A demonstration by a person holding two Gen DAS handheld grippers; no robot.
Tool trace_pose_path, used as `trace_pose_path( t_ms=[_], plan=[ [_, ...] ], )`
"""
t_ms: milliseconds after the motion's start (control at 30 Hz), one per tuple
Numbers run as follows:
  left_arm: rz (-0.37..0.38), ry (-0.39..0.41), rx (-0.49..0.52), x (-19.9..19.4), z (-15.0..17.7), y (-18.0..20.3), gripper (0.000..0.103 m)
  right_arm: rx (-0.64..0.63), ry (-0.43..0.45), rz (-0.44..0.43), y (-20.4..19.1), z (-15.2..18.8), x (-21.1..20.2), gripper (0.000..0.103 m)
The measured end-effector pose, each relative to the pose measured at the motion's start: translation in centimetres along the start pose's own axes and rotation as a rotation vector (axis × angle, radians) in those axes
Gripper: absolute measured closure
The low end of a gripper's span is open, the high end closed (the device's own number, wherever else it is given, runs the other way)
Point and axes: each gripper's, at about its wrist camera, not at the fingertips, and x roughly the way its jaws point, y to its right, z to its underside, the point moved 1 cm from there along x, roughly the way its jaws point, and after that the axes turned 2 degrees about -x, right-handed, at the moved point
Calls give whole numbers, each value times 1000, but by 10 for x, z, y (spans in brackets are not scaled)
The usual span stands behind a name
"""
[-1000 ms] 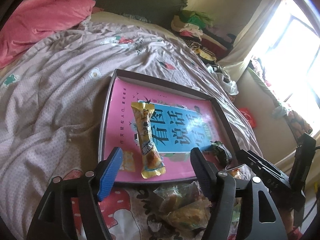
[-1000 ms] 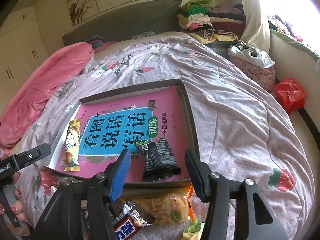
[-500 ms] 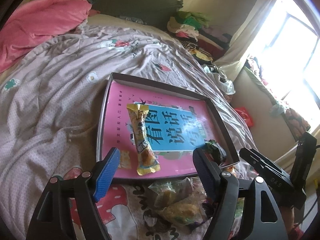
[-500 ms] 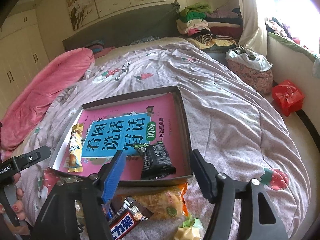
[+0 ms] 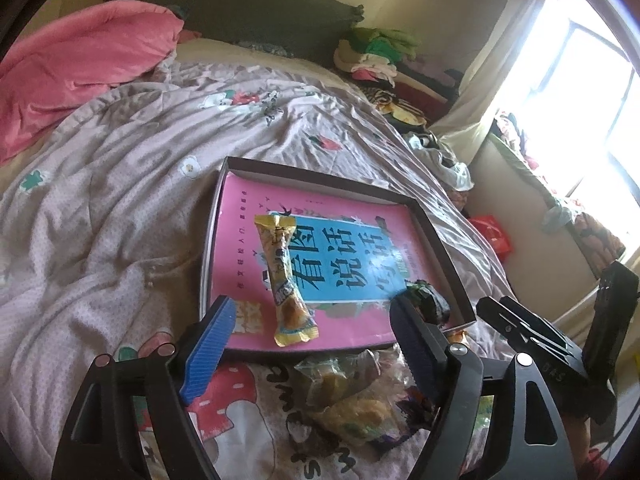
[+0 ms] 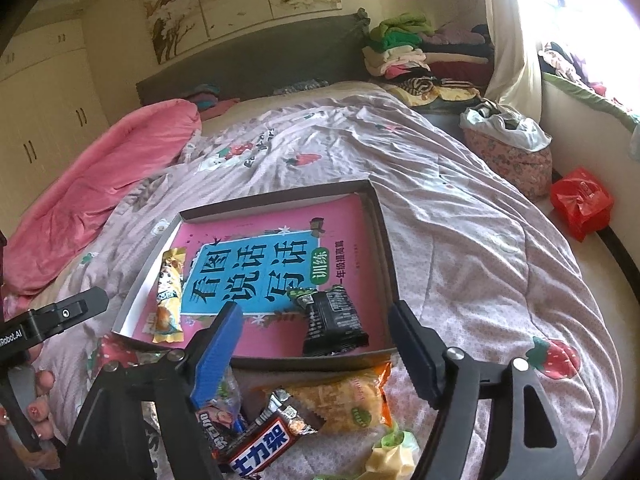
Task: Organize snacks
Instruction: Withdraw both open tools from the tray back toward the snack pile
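This is a bedroom in a home: a wide bed (image 6: 460, 216) under a pale quilt (image 5: 100, 208) printed with strawberries fills most of both views, with a bunched pink blanket (image 6: 100, 184) along one side and a dark padded headboard (image 6: 256, 60) behind it. White wardrobe doors (image 6: 44, 92) and a row of painted panels (image 6: 240, 0) line the walls (the panels hang just above the headboard). Folded clothes (image 6: 404, 48) are stacked in the corner beside a curtain (image 6: 508, 40) and a bright window (image 5: 580, 92).
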Motion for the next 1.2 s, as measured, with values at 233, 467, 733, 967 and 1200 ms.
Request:
trace_pose_path(
  t_ms=[233,467,733,967,1200],
  plan=[
    [5,-1,23,-5,5,8,22,-5,13,-9,-3,1,-10,24],
    [1,4,25,-11,7,12,22,-3,18,-15,-2,3,-16,23],
    [7,-1,44,-16,8,18,22,-6,28,-26,-5,3,-25,22],
    [10,-15,74,-19,12,26,22,-9,36,-33,-6,3,-32,21],
    [17,-35,104,-20,19,33,22,-8,42,-40,-5,4,-38,20]
  ],
)
